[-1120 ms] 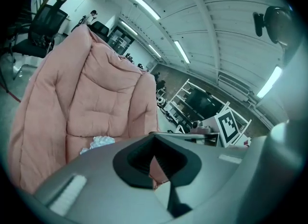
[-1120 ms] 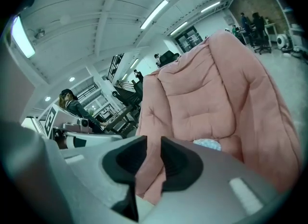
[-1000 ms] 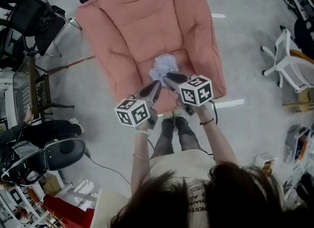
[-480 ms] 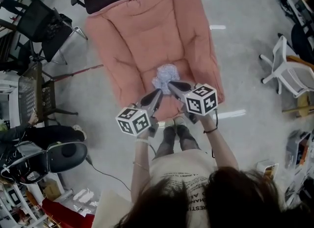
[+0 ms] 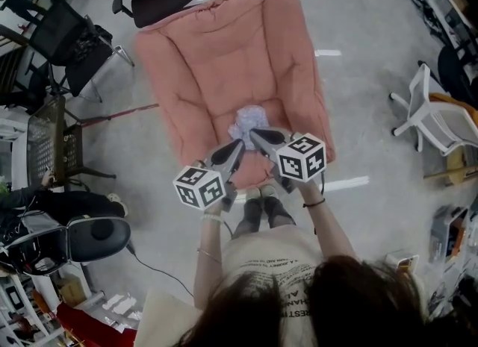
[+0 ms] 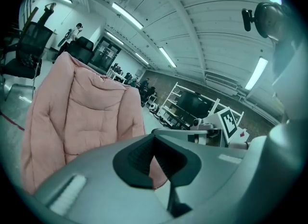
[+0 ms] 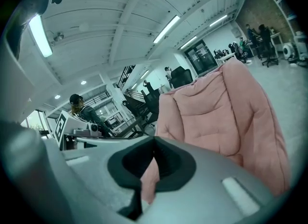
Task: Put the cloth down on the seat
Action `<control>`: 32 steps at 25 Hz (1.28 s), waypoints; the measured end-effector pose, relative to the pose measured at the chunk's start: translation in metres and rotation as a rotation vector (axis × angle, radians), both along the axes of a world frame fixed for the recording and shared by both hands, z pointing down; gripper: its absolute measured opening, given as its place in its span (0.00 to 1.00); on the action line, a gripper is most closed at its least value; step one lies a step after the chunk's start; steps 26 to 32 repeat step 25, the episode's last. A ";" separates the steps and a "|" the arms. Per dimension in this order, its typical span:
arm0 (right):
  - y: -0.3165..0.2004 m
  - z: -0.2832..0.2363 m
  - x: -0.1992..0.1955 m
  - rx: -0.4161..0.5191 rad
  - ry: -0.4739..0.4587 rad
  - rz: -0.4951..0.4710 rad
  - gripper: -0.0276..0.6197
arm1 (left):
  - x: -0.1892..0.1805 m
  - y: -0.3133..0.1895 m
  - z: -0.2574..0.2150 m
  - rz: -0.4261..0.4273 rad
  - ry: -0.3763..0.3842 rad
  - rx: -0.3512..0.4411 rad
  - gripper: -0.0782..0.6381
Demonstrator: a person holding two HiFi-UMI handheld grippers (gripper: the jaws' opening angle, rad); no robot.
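Observation:
A small pale crumpled cloth [image 5: 250, 118] lies on the seat of the pink padded chair [image 5: 216, 47], near its front edge, and nothing holds it. My left gripper [image 5: 237, 144] hovers just short of the cloth, jaws shut and empty. My right gripper [image 5: 254, 132] is beside it, its tips right at the cloth's near side; its jaws have just been closing with nothing between them and are now shut. In the left gripper view the shut jaws [image 6: 154, 143] face the chair back [image 6: 82, 112]. The right gripper view shows shut jaws [image 7: 154, 146] and the same chair [image 7: 226, 107].
Black office chairs [image 5: 71, 32] stand at the left and behind the pink chair. A white chair [image 5: 429, 114] is at the right. A black round seat [image 5: 97, 237] and a seated person [image 5: 45, 207] are at the lower left. My feet [image 5: 258, 204] touch the chair's front.
Both grippers have drawn back a little from the cloth, toward me. The right jaws, slightly apart before, are now together. The cloth stays on the seat.

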State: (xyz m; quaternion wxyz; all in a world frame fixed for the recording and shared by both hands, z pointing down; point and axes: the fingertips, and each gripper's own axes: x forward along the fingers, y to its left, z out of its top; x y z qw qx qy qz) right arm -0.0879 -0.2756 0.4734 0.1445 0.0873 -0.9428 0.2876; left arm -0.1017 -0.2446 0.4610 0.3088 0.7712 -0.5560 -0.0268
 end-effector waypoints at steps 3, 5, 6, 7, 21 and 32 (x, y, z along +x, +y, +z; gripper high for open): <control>0.002 -0.003 -0.001 0.014 -0.005 -0.001 0.05 | -0.001 0.000 -0.005 0.001 -0.009 0.011 0.11; 0.003 -0.005 -0.002 0.020 -0.010 -0.002 0.05 | -0.002 0.000 -0.006 0.004 -0.013 0.017 0.11; 0.003 -0.006 -0.002 0.023 -0.012 -0.002 0.05 | -0.001 0.001 -0.007 0.007 -0.015 0.019 0.11; 0.004 -0.007 -0.002 0.026 -0.014 -0.003 0.05 | -0.001 0.001 -0.008 0.011 -0.016 0.020 0.11; 0.003 -0.020 -0.001 0.054 -0.032 0.000 0.05 | -0.002 0.006 -0.014 0.022 -0.037 0.034 0.11; 0.005 -0.021 -0.001 0.059 -0.025 -0.002 0.05 | -0.004 0.009 -0.014 0.018 -0.030 0.030 0.11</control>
